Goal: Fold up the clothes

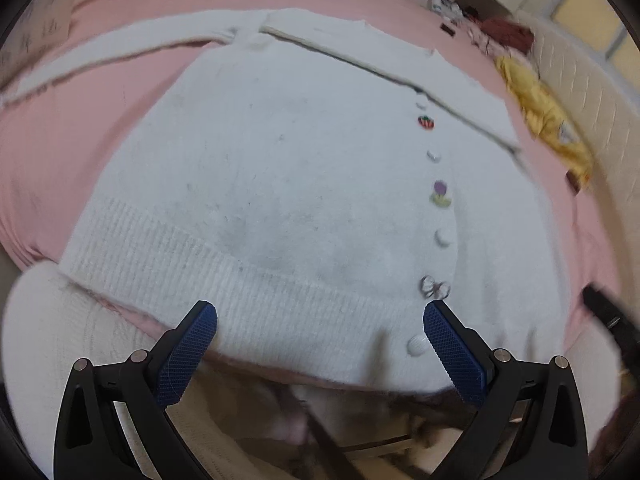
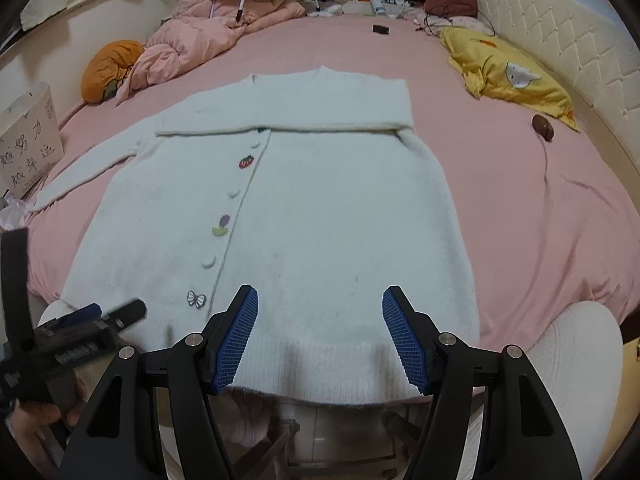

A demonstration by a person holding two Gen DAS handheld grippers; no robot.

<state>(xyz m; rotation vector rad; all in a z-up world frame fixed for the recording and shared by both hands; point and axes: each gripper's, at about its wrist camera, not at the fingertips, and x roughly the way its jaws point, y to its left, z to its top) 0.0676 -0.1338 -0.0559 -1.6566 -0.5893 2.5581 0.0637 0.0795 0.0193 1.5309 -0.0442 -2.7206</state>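
Most of both views is taken up by the pink bed [image 2: 500,184], with a white cardigan [image 2: 304,208] spread flat across it, buttoned front up, its ribbed hem [image 1: 240,292] hanging just over the near edge. One sleeve [image 2: 280,116] is already laid across the chest; the other sleeve [image 1: 92,56] stretches out sideways over the sheet.

Next in size are the two tools. Left gripper [image 1: 320,344] hovers over the hem near the button row, jaws spread wide with nothing between them. Right gripper [image 2: 320,336] sits over the hem on the other side of the placket, jaws likewise apart and empty — neither pad presses the knit.

To do the next fold well, each gripper should probably pinch the hem at matching points — catching both layers of fluffy knit — then lift evenly so the body folds without skewing.

Smallest are the buttons: a strawberry [image 2: 247,161], a tulip [image 2: 222,226] and a bow [image 2: 196,299], with plain white ones between.
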